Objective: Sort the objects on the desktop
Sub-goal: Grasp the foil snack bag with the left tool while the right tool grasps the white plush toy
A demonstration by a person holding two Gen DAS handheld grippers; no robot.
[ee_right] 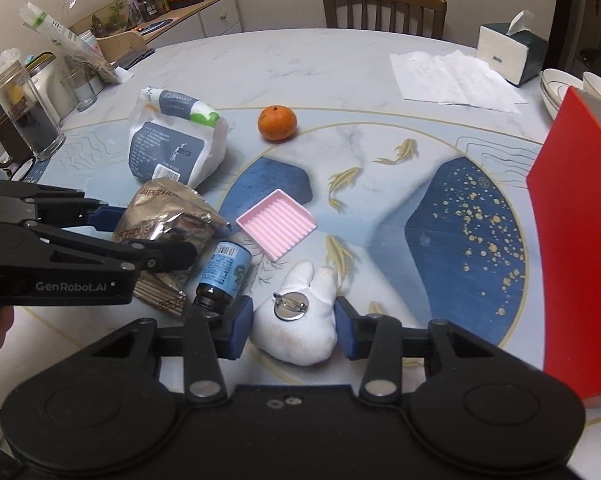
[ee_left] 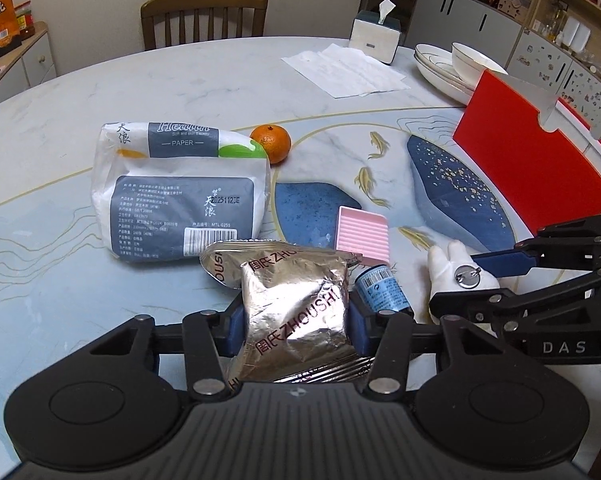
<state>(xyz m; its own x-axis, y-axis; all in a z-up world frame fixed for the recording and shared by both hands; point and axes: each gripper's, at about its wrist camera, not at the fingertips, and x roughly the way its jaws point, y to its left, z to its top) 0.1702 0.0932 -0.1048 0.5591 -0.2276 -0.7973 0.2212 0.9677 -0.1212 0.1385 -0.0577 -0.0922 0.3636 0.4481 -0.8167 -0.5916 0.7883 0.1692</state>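
Note:
My left gripper is shut on a silver foil snack packet, its pads pressing both sides; the packet also shows in the right wrist view. My right gripper has its pads on either side of a white plush rabbit with a metal pin badge; whether they press it is unclear. The rabbit also shows in the left wrist view. A small blue-labelled bottle lies between the packet and the rabbit. A pink ridged tray, a tangerine and a tissue pack lie further out.
A red open box stands at the right edge of the table. Stacked white bowls, a tissue box and loose napkins are at the far right. Glass jars and a mug stand at the far left. A chair is behind.

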